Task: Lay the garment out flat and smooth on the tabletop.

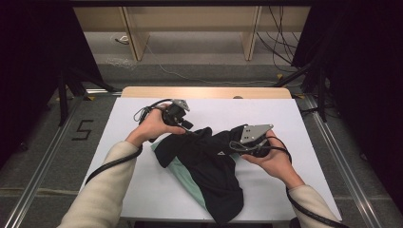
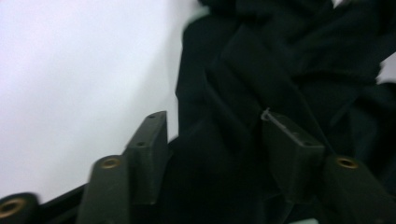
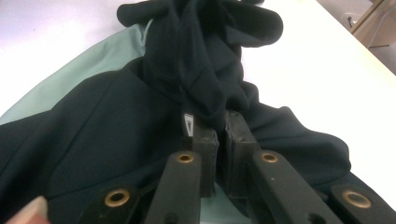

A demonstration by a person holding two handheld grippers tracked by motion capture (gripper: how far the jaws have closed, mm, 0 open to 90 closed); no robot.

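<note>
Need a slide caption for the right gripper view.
Right tool shut on a fold of the black garment, mint-green panel beside it, on the white table.

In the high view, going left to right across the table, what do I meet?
Bare white table → person's left hand → left tongs, over the garment's edge → black and mint garment → right tongs, shut on the cloth → right hand → bare table again.

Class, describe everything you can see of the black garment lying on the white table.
The black fabric garment lies crumpled across the middle of the white table, with a pale green panel along one side and a small white triangular logo. It looks soft and matte. The right gripper pinches a fold beside that logo; the left gripper straddles bunched cloth, jaws apart.
</note>
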